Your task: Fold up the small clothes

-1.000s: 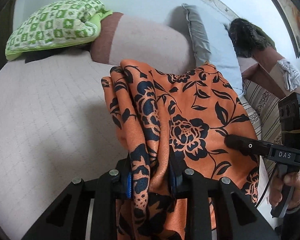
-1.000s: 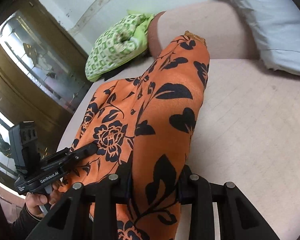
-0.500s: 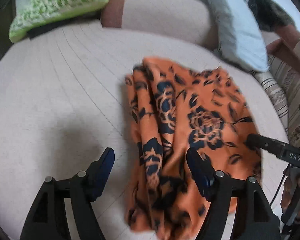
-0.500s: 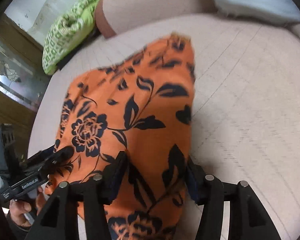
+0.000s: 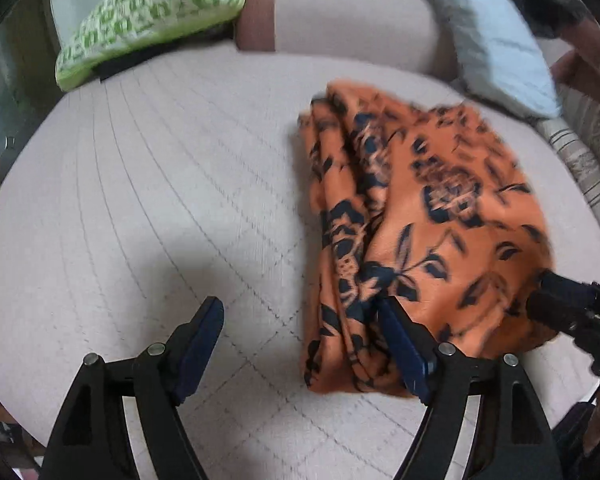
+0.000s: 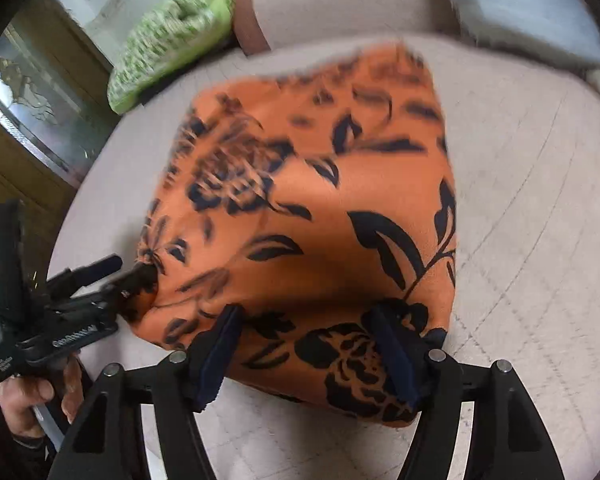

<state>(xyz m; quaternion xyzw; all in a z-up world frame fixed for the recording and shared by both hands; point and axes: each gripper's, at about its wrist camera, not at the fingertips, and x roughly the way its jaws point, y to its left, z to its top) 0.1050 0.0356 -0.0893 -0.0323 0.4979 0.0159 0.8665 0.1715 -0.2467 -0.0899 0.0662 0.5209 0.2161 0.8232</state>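
Note:
An orange cloth with a dark blue flower print (image 5: pixel 428 216) lies folded on the pale quilted bed (image 5: pixel 160 200). My left gripper (image 5: pixel 300 344) hangs just above its near left edge with jaws opening wide. One of its fingers (image 5: pixel 400 348) overlaps the cloth's edge, and neither pad presses on it. My right gripper (image 6: pixel 308 352) straddles the near edge of the cloth (image 6: pixel 320 200), jaws opening, with fabric lying loose between the pads. Each gripper also shows in the other's view: the right gripper (image 5: pixel 560 312) and the left gripper (image 6: pixel 100 292), the latter held by a hand (image 6: pixel 32 396).
A green checked pillow (image 5: pixel 148 20), a pale bolster (image 5: pixel 340 20) and a grey-blue pillow (image 5: pixel 500 60) line the far side of the bed. A dark furry item (image 5: pixel 544 0) and striped fabric (image 5: pixel 580 160) lie at the right. A wooden cabinet with glass (image 6: pixel 28 100) stands to the left.
Both grippers were shut on the hanging cloth; both have spread their jaws and sunk. The cloth has dropped onto the bed and lies folded there.

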